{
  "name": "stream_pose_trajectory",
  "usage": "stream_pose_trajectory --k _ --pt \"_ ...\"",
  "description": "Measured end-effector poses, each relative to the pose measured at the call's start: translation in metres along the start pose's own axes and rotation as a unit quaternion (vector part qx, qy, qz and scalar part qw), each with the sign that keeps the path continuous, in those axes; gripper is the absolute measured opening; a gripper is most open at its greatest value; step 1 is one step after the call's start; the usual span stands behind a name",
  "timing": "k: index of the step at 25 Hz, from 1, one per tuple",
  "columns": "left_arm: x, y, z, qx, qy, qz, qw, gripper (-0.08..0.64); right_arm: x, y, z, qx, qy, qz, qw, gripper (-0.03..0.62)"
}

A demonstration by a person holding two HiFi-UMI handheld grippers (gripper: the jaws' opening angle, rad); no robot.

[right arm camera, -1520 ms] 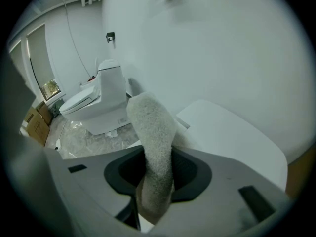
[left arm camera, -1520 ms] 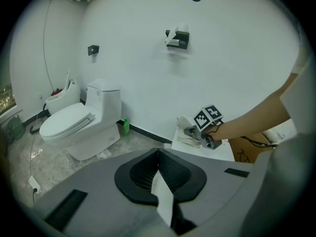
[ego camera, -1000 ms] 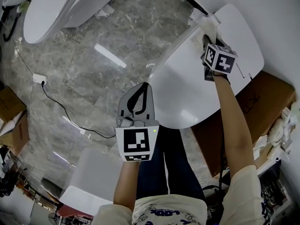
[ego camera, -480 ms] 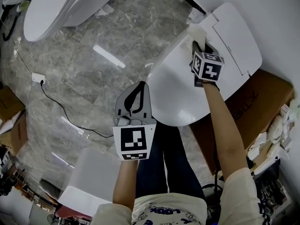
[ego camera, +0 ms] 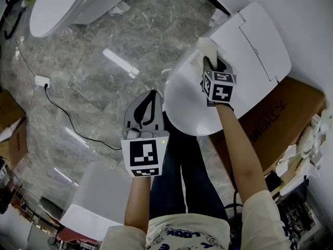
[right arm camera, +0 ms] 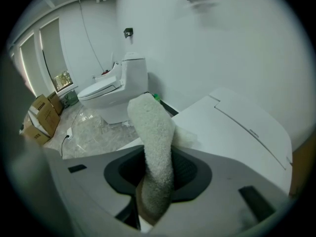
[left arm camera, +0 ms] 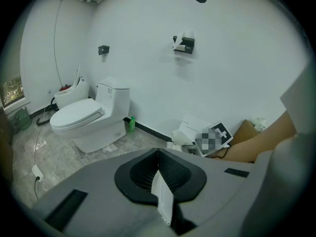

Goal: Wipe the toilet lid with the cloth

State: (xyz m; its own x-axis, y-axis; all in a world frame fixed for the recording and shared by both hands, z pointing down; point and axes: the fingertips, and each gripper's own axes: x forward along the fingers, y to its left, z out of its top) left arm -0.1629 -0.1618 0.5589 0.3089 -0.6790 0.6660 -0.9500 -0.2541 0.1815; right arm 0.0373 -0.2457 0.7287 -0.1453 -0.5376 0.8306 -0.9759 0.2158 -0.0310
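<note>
The white toilet lid (ego camera: 190,98) lies closed below me, right of centre in the head view, its tank top (ego camera: 260,40) behind it. My right gripper (ego camera: 212,62) is shut on a fluffy white cloth (ego camera: 208,48) and rests it on the lid's rear part. In the right gripper view the cloth (right arm camera: 154,147) stands up between the jaws, with the lid (right arm camera: 217,127) beyond. My left gripper (ego camera: 147,111) hangs off the lid's left edge over the floor, shut with nothing in it; in the left gripper view its jaws (left arm camera: 159,174) meet.
A second white toilet (ego camera: 62,7) stands at the upper left on the marble floor (ego camera: 104,61). A cable with a socket block (ego camera: 41,80) trails left. Cardboard boxes (ego camera: 278,119) sit right of the toilet and at the left edge (ego camera: 13,134). My legs (ego camera: 177,176) are in front of the bowl.
My right gripper has dragged the cloth forward and leftward along the lid, from near the hinge toward the middle. The left gripper has stayed in about the same place.
</note>
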Motion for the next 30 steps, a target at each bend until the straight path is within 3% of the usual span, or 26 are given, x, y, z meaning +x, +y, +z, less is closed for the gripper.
stream_pose_trajectory --k 13,30 --pt "-0.039 0.015 -0.026 -0.023 -0.002 0.026 0.9994 0.005 -0.027 0.065 -0.049 -0.034 0.013 0.028 0.999 0.12" --pt "-0.067 0.021 -0.041 -0.041 -0.005 0.053 0.9977 0.005 -0.067 0.151 -0.119 -0.074 0.037 0.095 0.992 0.12"
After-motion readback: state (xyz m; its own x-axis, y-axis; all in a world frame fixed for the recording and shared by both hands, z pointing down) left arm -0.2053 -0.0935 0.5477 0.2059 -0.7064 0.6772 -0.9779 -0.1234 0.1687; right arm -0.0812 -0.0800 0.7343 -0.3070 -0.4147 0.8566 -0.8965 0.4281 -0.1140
